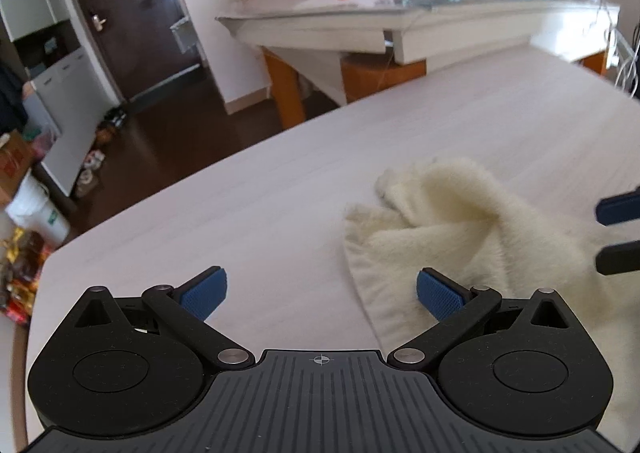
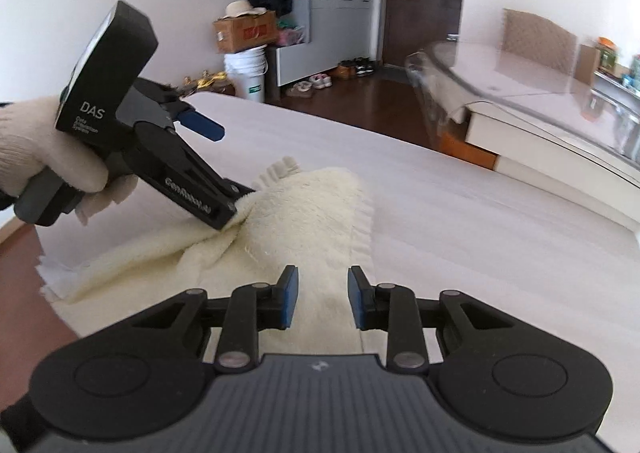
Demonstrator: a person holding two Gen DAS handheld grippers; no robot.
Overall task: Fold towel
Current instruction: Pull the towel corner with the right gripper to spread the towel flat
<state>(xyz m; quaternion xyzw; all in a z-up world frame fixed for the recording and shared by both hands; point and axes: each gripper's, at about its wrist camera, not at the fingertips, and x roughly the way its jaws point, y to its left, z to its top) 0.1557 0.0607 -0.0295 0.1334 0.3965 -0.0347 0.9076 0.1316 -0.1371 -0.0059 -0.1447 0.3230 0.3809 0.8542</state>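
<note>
A: What is the towel (image 2: 304,221) made of, and where does it lie?

B: It is cream and fluffy, like long plush, with a ribbed or fringed border along one edge. It lies crumpled on the pale table (image 1: 248,213), which has a soft wood grain and a rounded corner. One part is bunched into thick folds; another part lies flatter, toward the near edge.

A: And the left gripper (image 1: 322,295)?

B: It is matte black with blue pads (image 1: 438,297) of a fine grid texture. In its own camera the fingers stand wide apart and nothing is between them. The right pad is over the towel's edge, the left one over bare table. From the right wrist view, one finger seems to press against a raised fold, but I cannot tell if it really touches, because the cloth hides the tip.

A: The right gripper (image 2: 323,303)?

B: Its jaws are released, with a moderate gap. The towel lies below this gap, and the pads do not press on it.

A: Who holds the left tool?

B: A hand (image 2: 44,151) in a knitted cream glove, cut off at the picture's edge.

A: Anything hard to see?

B: The glass-topped table (image 1: 420,9) behind is blurred, and the small things on it are not clear.
</note>
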